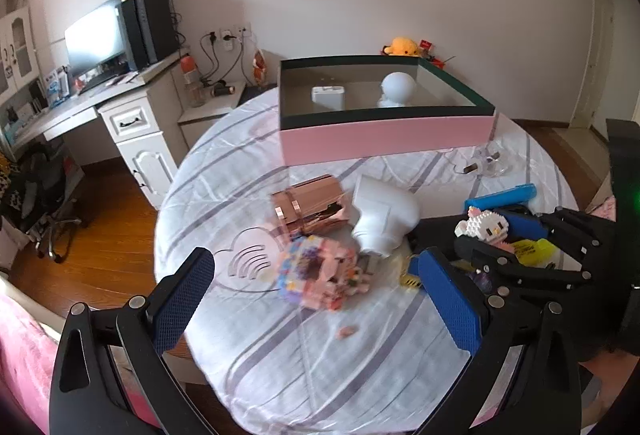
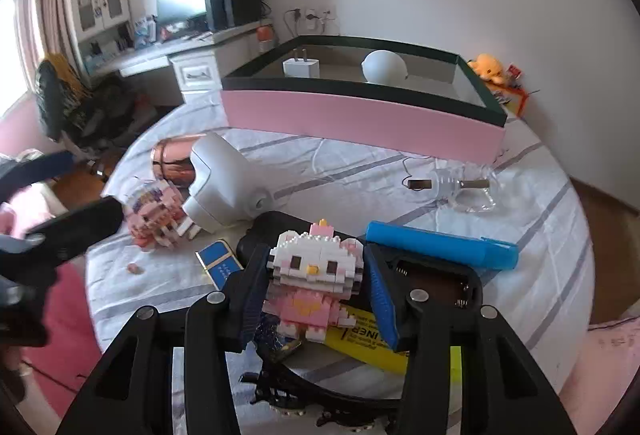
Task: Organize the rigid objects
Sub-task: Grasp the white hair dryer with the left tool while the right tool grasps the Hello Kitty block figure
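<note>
left wrist view: left gripper [image 1: 316, 299] fingers wide, empty, above the blurred pink block figure [image 1: 320, 271] on the worktop [image 1: 280, 355].
box: pink box [image 1: 384, 139] holds a charger [image 1: 328, 97] and a white round toy [image 1: 398, 87].
right wrist view: right gripper [image 2: 316, 289] fingers narrowed around the kitty block figure [image 2: 316, 267]; whether they press it, cannot tell.
step: grasping; next, lift it into the pink box.

Table [image 1: 280, 363] cloth white with grey stripes. Box [image 1: 384, 139] pink outside, dark green rim, grey inside; white charger [image 1: 328, 97] and white round thing [image 1: 398, 87] in it. Brick cat figure [image 2: 316, 275] white head, pink bow and body, yellow nose, brown eyes. Second brick figure [image 1: 320, 271] pink, multicoloured bits, blurred. Rose-gold shiny case [image 1: 310, 205]. White plastic device [image 1: 380, 215]. Blue marker [image 2: 440, 245]. Yellow highlighter [image 2: 368, 343], black print. Right tongs [image 2: 316, 299] black, blue pads; left tongs [image 1: 320, 299] same. Far yellow plush [image 1: 402, 47].
</note>
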